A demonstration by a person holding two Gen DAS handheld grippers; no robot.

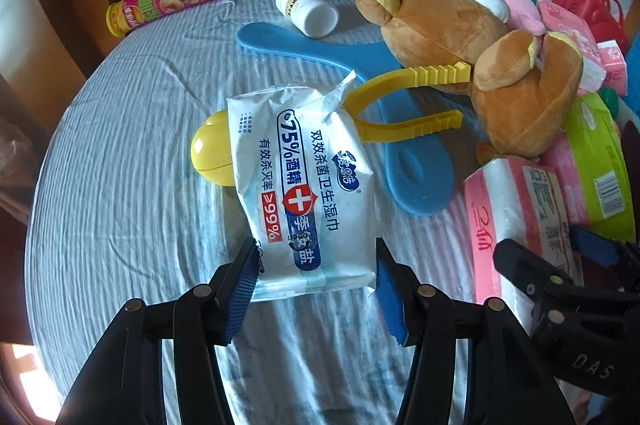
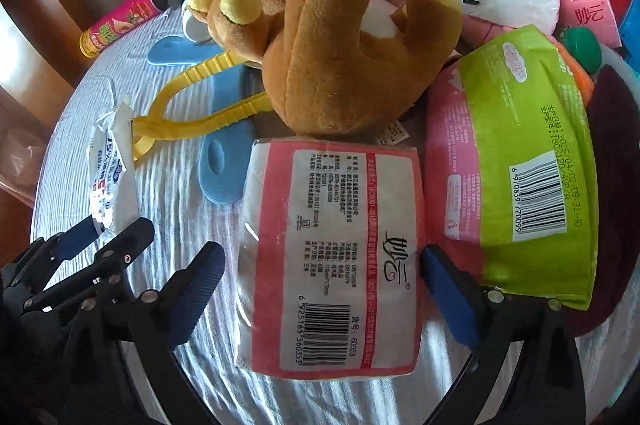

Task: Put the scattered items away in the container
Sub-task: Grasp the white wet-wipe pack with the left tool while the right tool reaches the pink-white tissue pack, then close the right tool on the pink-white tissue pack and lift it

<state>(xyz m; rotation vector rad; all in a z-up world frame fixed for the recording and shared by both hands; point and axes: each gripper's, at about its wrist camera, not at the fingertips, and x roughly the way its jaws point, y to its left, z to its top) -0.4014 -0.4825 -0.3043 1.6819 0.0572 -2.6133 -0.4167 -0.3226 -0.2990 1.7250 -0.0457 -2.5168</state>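
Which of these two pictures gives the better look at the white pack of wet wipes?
The left wrist view: the wet wipes pack lies face up, centred, print readable. The right wrist view catches only its foreshortened edge at far left.

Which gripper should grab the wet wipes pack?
Probably left. The left gripper is open with the wet wipes pack between its fingers, while the right gripper straddles the pink tissue pack.

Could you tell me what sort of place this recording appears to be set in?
Probably a home: a round table under a striped cloth, with household clutter such as a brown plush bear, a tissue pack and a wet wipes pack.
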